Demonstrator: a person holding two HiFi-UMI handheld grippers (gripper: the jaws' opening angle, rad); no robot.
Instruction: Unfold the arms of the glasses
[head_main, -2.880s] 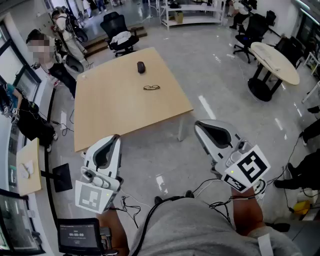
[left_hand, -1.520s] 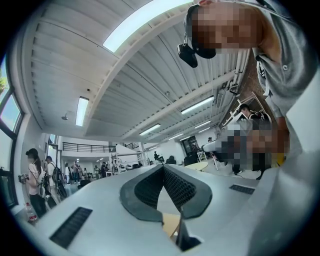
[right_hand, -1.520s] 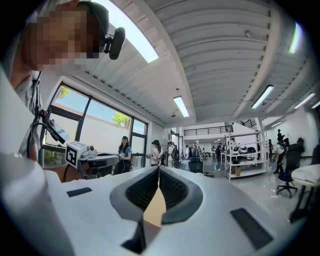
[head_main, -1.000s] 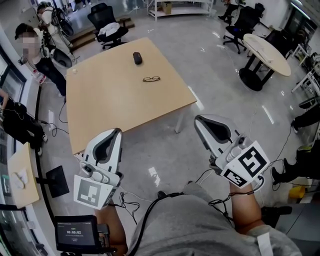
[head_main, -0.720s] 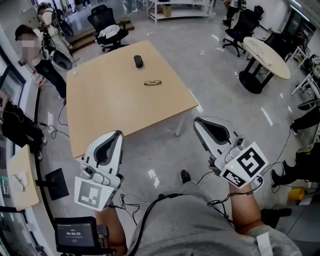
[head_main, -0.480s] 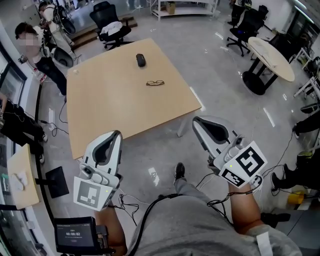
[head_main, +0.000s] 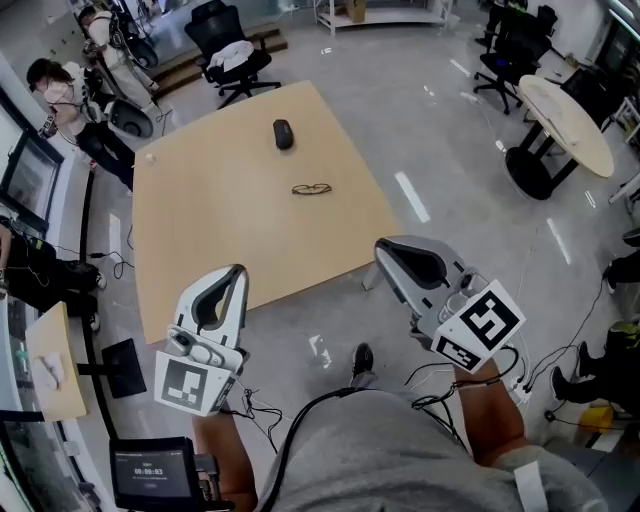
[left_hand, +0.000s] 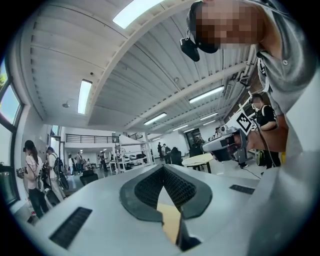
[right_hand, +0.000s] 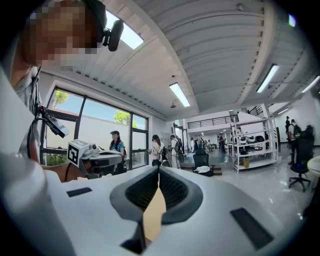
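Observation:
A pair of folded glasses (head_main: 312, 189) lies near the middle of a light wooden table (head_main: 220, 230) in the head view. My left gripper (head_main: 233, 272) hangs over the table's near edge, well short of the glasses, its jaws shut with nothing between them. My right gripper (head_main: 385, 252) is off the table's near right corner, above the floor, also shut and empty. In the left gripper view the shut fingertips (left_hand: 162, 167) meet in front of the room; in the right gripper view the fingertips (right_hand: 158, 170) meet likewise. Neither gripper view shows the glasses.
A black computer mouse (head_main: 284, 134) rests on the table beyond the glasses. Office chairs (head_main: 233, 58), a round table (head_main: 567, 120) and shelving stand around. People (head_main: 60, 95) stand at the far left. A small side table (head_main: 50, 362) is at the left edge.
Both grippers and the head have moved forward toward the table. The table and glasses now sit lower and nearer in the head view. The jaws have stayed shut.

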